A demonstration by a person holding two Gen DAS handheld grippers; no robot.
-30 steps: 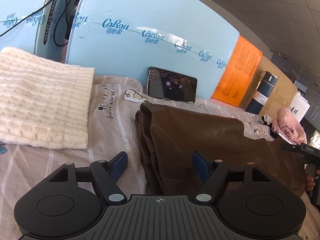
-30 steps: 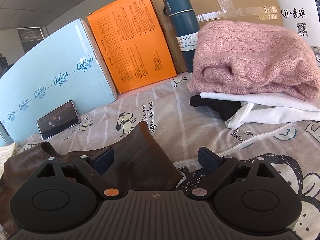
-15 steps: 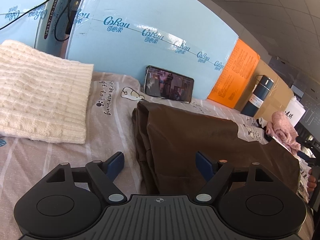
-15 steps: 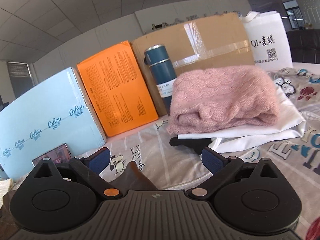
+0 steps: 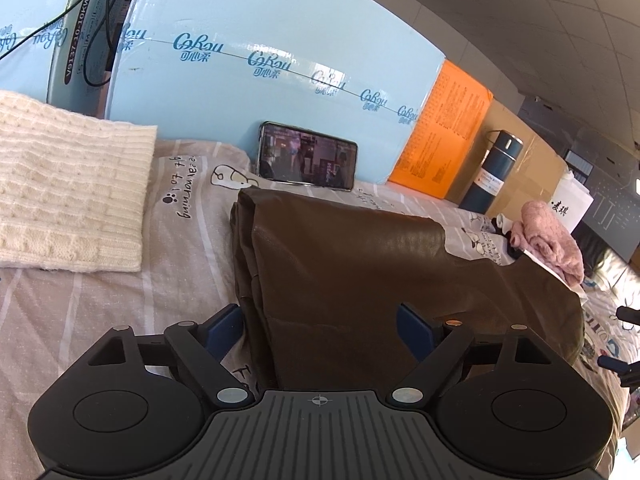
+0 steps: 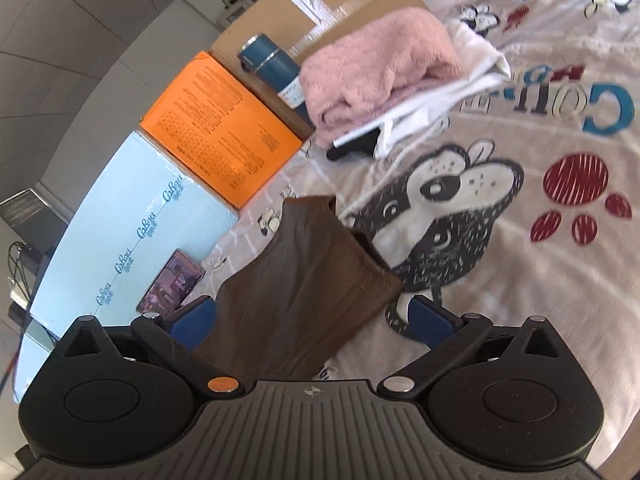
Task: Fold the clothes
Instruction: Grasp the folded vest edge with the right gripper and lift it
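Left gripper (image 5: 320, 328) spread wide over the near edge of the brown garment (image 5: 360, 264), nothing clasped; right gripper (image 6: 310, 318) likewise spread, with a garment corner (image 6: 304, 280) between its blue pads (image 6: 430, 320). Garment folded flat on the printed sheet (image 5: 120, 292), cream knit (image 5: 68, 192) to its left. Farther back: phone (image 5: 306, 156) leaning on the blue box (image 5: 260, 40), then orange box (image 6: 220, 128), bottle (image 6: 276, 68), pink knit (image 6: 380, 56).

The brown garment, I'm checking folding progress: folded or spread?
Folded. The brown garment lies doubled on the bedsheet, stacked layer edges showing along its left side.
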